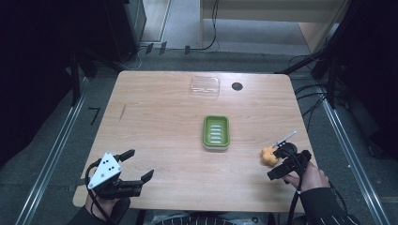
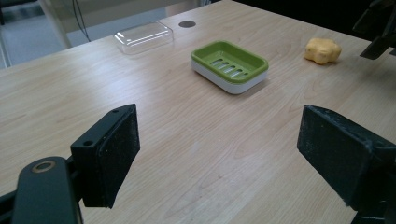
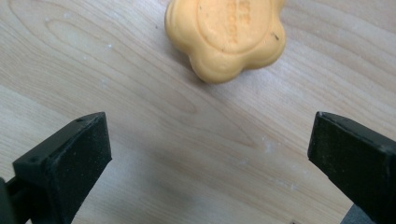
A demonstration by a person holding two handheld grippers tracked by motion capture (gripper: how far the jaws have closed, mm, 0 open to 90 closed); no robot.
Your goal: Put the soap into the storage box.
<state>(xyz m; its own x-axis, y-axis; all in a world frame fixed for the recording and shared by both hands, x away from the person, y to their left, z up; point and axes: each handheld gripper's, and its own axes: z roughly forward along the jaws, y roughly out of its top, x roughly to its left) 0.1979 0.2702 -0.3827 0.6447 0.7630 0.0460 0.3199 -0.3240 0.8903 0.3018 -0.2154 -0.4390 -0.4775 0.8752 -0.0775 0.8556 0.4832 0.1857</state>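
Right gripper view, soap (image 3: 227,35), bare table (image 3: 140,93) between

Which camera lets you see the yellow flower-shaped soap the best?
The right gripper view: the soap sits close, just ahead of the open right gripper, with its lobes and stamped lettering visible. In the high view it is a small orange lump beside that gripper. The left gripper view shows it far off on the table.

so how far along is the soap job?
Done: clear lid is off, lying at the far edge, so the green dish sits open. In hand: right gripper, jaws open, is at the yellow soap but not gripping it. Left gripper idle, open. Left: grasp the soap, probably place it in the dish.
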